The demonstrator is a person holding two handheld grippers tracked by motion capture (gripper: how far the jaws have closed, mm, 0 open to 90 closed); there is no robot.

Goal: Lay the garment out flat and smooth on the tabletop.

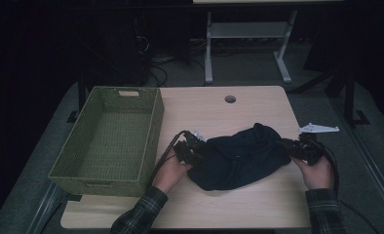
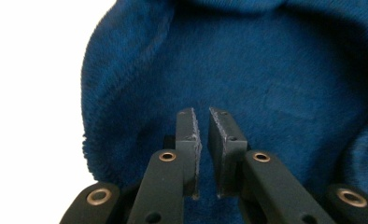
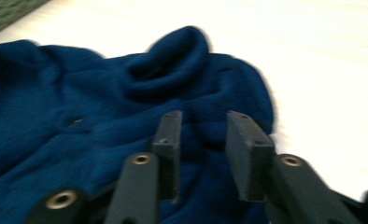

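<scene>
Lying crumpled beside the green basket (image 1: pixel 107 141), a dark blue fleecy garment (image 1: pixel 239 156) bunches into soft folds. The left gripper (image 1: pixel 189 151) is barely parted over it, gripping nothing. The right gripper (image 1: pixel 304 148) gapes wider, also holding nothing.

The dark blue fuzzy cloth (image 3: pixel 126 116) looks blurry in the right gripper view, its left and bottom parts cut off by the edges.

cloth (image 2: pixel 285 70): blue knit, fuzzy nap, matt | jaws: black plastic, matt, brass-look rivets, pad edges scuffed | basket (image 1: pixel 109 139): green woven, rough | table (image 1: pixel 258 105): pale wood-look, smooth
</scene>
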